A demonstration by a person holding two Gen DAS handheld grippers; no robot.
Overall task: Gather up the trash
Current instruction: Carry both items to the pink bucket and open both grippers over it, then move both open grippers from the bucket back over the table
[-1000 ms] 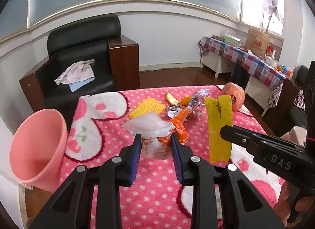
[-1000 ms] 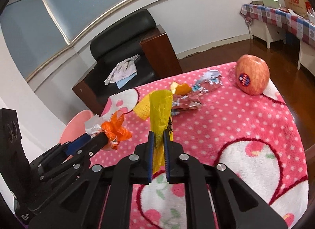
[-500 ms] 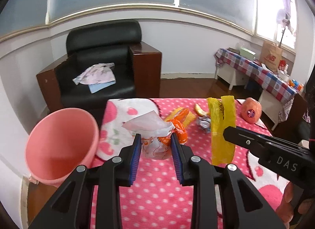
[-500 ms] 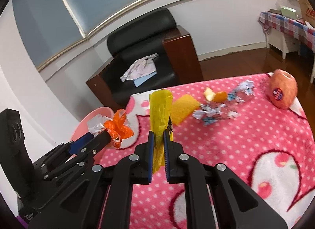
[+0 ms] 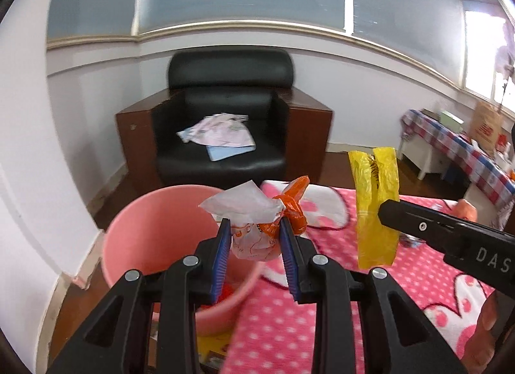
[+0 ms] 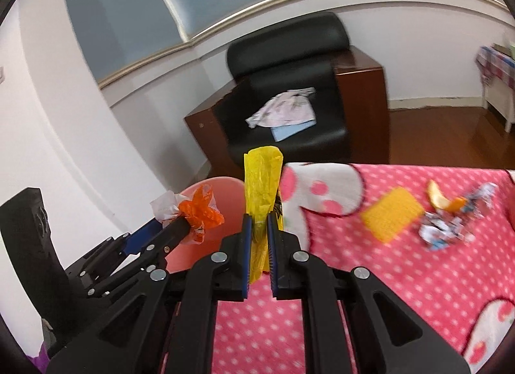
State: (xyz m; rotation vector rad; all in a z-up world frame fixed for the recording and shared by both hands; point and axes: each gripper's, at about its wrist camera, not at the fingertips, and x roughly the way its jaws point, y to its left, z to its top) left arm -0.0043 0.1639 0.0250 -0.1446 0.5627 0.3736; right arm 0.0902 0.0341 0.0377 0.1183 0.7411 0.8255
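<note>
Trash first: my left gripper point(image 5: 254, 242) is clamped on a crumpled white-and-orange wrapper point(image 5: 257, 229), hanging right over the pink bin point(image 5: 154, 222) beside the table. My right gripper point(image 6: 257, 238) is pinched tight on a yellow wrapper point(image 6: 260, 187), above the pink polka-dot blanket's point(image 6: 386, 293) edge near the bin. More scraps point(image 6: 447, 229) sit on the blanket.

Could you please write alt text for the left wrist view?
The left tongs grip a crumpled white and orange wrapper above a pink bin. At right, the right tongs hold a yellow wrapper over a pink dotted blanket.
</note>
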